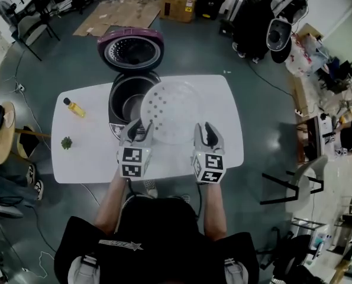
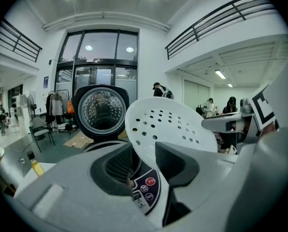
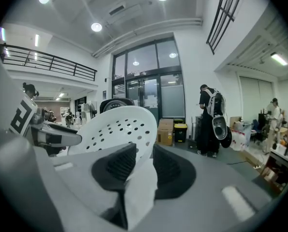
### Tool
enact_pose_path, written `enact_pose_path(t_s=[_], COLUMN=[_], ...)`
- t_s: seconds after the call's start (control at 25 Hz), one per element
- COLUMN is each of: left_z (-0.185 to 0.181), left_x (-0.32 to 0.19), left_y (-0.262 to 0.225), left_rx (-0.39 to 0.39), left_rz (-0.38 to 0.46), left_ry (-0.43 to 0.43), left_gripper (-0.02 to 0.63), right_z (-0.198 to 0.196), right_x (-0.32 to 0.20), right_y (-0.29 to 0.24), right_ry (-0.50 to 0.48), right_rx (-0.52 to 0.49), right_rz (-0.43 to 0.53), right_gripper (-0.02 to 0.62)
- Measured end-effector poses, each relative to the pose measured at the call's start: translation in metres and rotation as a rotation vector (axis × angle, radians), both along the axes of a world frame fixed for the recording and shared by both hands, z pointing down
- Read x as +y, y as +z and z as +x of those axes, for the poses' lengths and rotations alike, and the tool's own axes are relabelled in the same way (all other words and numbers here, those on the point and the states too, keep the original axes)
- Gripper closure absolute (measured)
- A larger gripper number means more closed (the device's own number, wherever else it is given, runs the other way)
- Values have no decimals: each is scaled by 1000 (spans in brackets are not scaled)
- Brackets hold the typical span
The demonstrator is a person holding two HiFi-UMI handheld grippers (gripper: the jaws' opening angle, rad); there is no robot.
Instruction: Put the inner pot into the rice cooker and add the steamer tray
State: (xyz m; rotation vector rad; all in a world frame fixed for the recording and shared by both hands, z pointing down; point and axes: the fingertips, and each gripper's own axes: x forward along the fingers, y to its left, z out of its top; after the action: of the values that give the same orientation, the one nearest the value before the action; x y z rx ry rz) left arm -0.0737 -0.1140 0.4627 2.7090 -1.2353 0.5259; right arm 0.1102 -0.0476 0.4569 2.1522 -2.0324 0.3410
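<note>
The round white perforated plastic steamer tray is held in the air between the 2 grippers, its near edge pinched on both sides and its holed face tilted up and away from the person. In the head view it overlaps the right rim of the open grey rice cooker. The left gripper is closed on the tray's left near edge. In the left gripper view the thin white rim of the tray runs down between the ribbed black pads of that gripper, with the cooker's control panel showing below. The right gripper clamps the opposite near edge. In the right gripper view the tray sits tight between that gripper's pads. The cooker stands at the far edge of the white surface, its maroon lid swung open behind it and its dark round hollow exposed. To the left on the surface lie a small yellow bottle and, nearer the person, a small green item, both well apart from the cooker.
</note>
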Motion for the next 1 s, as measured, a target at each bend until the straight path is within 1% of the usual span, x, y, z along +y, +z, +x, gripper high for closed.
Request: enact_pose_path(t_s=[0.36, 0.6, 1.0], left_z=[-46, -69, -109], left_x=[-35, -59, -95], left_y=[-9, -13, 1], left_rx=[7, 2, -8], left_rz=[25, 36, 12], left_ry=[-50, -67, -119], left_gripper=[451, 451, 451], right_z=[-43, -65, -103], right_x=[-44, -71, -117], right_y=[-10, -12, 0], right_ry=[-51, -73, -121], right_rx=[4, 0, -9], right_rz=[28, 33, 12], right_gripper=[491, 491, 491])
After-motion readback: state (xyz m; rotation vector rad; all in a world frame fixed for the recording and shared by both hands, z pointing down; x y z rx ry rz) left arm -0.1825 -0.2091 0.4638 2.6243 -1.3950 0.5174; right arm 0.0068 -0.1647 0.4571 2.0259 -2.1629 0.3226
